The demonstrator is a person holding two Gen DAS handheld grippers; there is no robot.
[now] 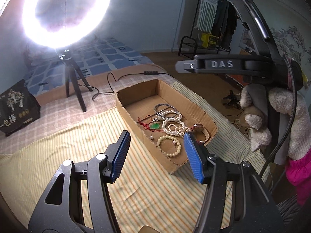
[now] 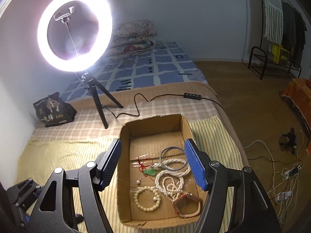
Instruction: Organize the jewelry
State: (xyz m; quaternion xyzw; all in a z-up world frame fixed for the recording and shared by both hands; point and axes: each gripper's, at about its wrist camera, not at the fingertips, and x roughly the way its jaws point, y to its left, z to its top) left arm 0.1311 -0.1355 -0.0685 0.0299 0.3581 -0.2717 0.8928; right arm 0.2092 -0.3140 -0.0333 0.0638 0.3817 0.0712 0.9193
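Left wrist view
Left tongs (image 1: 155, 146): we see the two blue pads spread wide with nothing between them, held above the striped bedcover (image 1: 77, 145) at the near end of the cardboard box (image 1: 198, 104).
Right tongs: in this view we see only a dark arm marked DAS (image 1: 221, 64) reaching in from the right, held by a gloved hand (image 1: 281, 120); the pads themselves are out of sight here.
Jewelry: all of it lies inside the open box on the bed. We make out a cream bead bracelet (image 1: 168, 144) nearest, a small loose pearl (image 1: 151, 137) just beside it, a tangled pearl necklace (image 1: 176, 124) in the middle, a green pendant (image 1: 155, 126) on a red cord, and a dark bangle (image 1: 166, 111) farthest in.
Watch (image 1: 202, 132): partly hidden behind the right pad, against the box's right wall.

Right wrist view
Right tongs (image 2: 153, 164): we see the pads wide apart and empty, poised over the box (image 2: 124, 174), one pad on either side of its width.
Jewelry: the bead bracelet (image 2: 147, 199) lies near the front wall, the pearl necklace (image 2: 172, 180) touches it on the right, the pendant (image 2: 150, 172) and its red cord sit to the left, and the bangle (image 2: 173, 158) overlaps the necklace's far loop.
Watch (image 2: 187, 204): in the near right corner, touching the necklace.
Surroundings: a lit ring light (image 2: 74, 29) on a tripod stands on the bed behind the box, with a black bag (image 2: 52, 109) to its left.
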